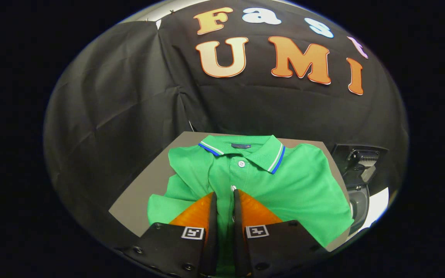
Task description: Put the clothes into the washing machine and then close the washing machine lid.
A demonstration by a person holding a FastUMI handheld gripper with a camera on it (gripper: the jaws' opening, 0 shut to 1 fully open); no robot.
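Tongs (222, 197) nearly together over a green polo shirt (284, 181).

Gripper view: both fingers stand close, a thin strip of the shirt's buttoned front between them, though whether they press the cloth I cannot tell; the shirt lies flat on a grey table (137, 200), collar pointing away from the fingers, its long axis running along them; the washing machine (357, 173) sits beside the table, past the shirt's sleeve, lid up.

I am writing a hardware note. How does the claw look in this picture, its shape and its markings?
The claw has two narrow fingers that taper forward. Each sits on a wide black block with bolt heads, and each block bears a small square black-and-white marker near the finger. No cable can be seen.
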